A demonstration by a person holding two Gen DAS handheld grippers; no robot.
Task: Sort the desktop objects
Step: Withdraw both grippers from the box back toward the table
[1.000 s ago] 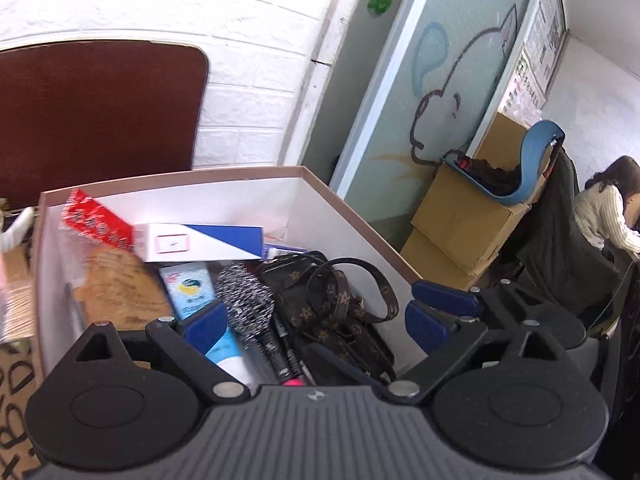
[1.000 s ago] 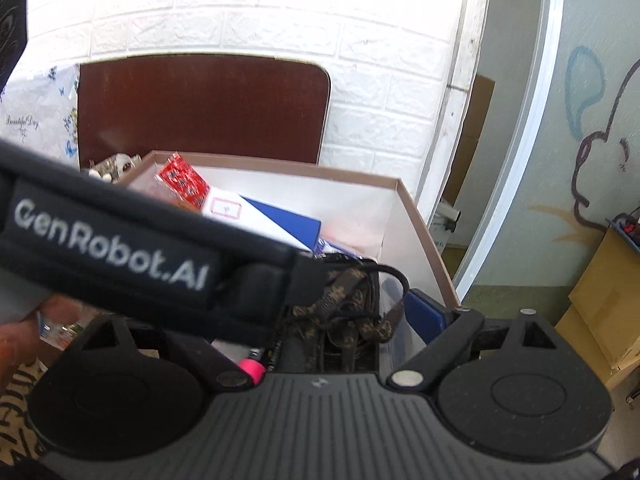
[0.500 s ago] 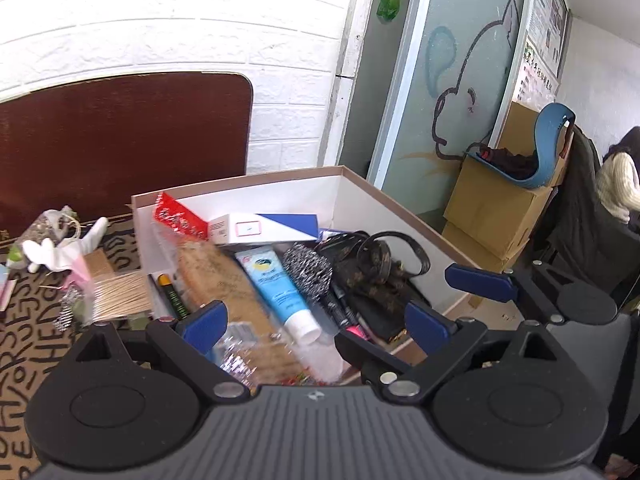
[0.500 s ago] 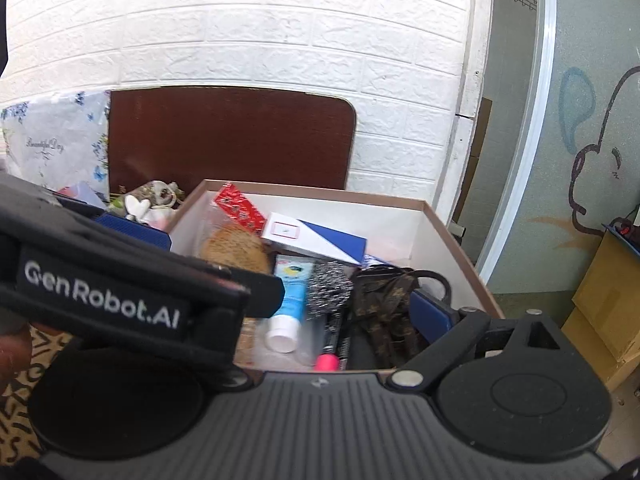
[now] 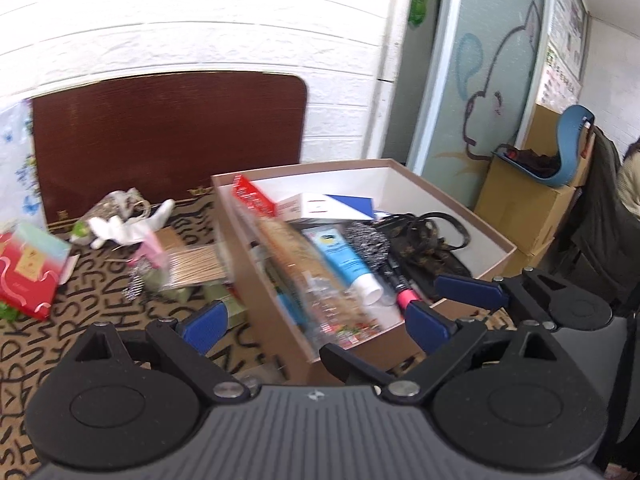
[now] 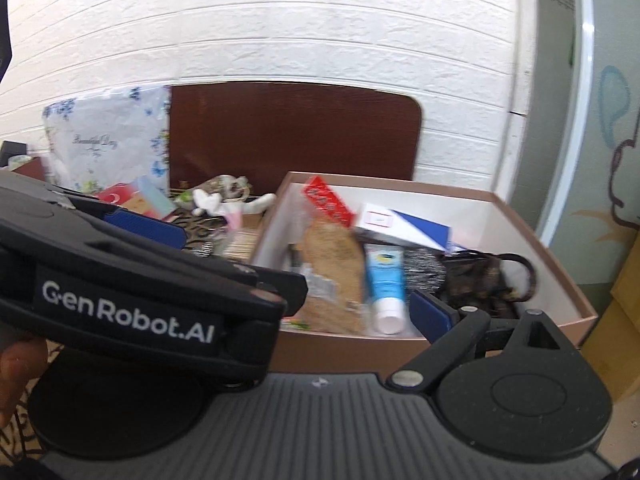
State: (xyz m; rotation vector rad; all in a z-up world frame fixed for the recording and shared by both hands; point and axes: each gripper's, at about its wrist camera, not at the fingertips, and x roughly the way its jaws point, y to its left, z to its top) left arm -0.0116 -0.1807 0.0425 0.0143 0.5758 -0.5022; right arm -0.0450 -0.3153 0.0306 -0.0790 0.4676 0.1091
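Observation:
An open cardboard box on the patterned table holds a blue tube, a brown snack packet, a red packet, a white-and-blue carton, a steel scourer and a dark patterned bag. My left gripper hangs open before the box's near corner, nothing between its pads. In the right wrist view the same box lies ahead. My right gripper is open and empty; its left finger is hidden behind the left gripper.
Left of the box lie a packet of cotton swabs, a white soft toy and a red-and-teal box. A brown board leans on the white brick wall. Cardboard cartons and a seated person are at the right.
Both grippers have drawn back from above the box, and the left one has swung left, so the table's loose items now show. Both stay open and empty.

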